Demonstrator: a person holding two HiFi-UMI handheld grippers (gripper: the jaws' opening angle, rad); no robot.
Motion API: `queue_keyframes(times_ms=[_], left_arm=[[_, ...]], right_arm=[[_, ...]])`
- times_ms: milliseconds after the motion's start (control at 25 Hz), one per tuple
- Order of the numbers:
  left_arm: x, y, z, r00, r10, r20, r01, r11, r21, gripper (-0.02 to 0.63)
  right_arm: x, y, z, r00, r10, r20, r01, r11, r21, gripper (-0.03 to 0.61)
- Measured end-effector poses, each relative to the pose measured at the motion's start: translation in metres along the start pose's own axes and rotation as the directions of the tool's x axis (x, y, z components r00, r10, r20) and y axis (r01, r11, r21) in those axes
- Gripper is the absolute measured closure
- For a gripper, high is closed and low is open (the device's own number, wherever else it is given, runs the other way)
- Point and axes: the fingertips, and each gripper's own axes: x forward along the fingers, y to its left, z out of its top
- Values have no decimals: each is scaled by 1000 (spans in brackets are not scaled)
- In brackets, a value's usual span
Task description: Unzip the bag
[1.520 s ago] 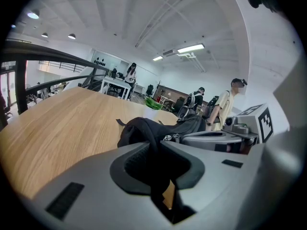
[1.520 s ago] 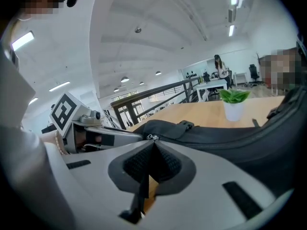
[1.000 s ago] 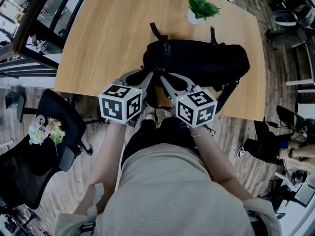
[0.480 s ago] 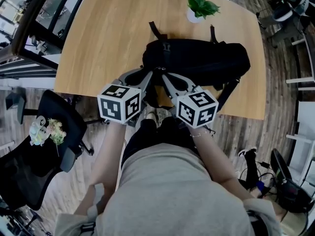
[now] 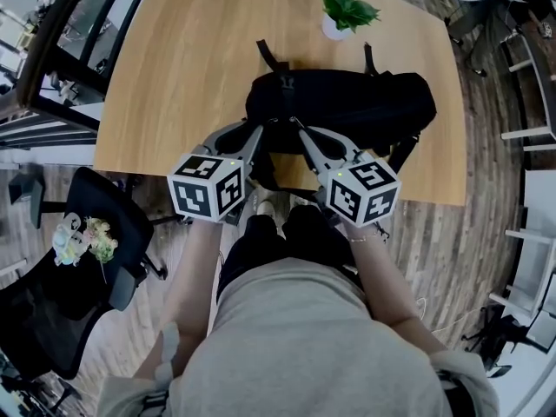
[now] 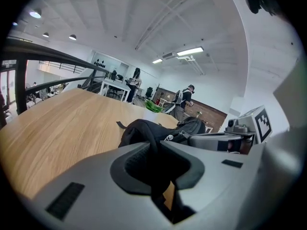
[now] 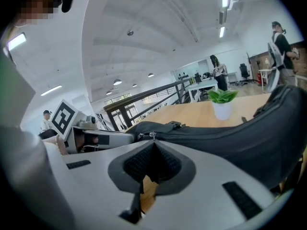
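Hugging front table [image 5: 174,76] edge, bag [image 5: 347,107] adjoins bare wood.

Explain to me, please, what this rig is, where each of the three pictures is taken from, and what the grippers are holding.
There is no robot here: a person holds a two-jaw gripper in each hand. The head view comes from a camera on the person's head, looking steeply down at both grippers. The other two views come from a camera riding on each gripper, looking along its jaws. On the wooden table lies a black backpack, with a small potted plant behind it. The left gripper is closed on a fold of the backpack's black fabric, steadying it. The right gripper has its jaws shut together, apparently on the metal zipper pull that shows at their tips, ready to unzip.
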Motion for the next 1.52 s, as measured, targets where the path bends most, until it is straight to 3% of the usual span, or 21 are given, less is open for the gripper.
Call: queue_keyframes(times_ms=[280,680,1040,1280,1440,1520], left_arm=[[1,3,2,1000,25,11,-25,1000,0,546],[1,10,4,992,121,33,-120,993,-18,546],[-1,12,3,981,187,48,-186,982,-28,546],[1,6,-2,962,266,59,-268,963,24,543],[-3,0,5,943,321,83,-328,941,86,423],[-6,-9,10,938,331,98,-343,930,135,396]], right_arm=[[-15,-27,7,1000,-21,15,21,1000,1,571],[-36,-69,17,998,-59,23,60,997,-51,571],[-57,-100,24,997,-64,48,66,997,-34,569],[-61,-102,25,999,-27,43,29,998,-57,569],[-64,-99,27,999,-2,44,5,998,-65,569],[-66,-99,28,999,9,44,-5,997,-74,569]])
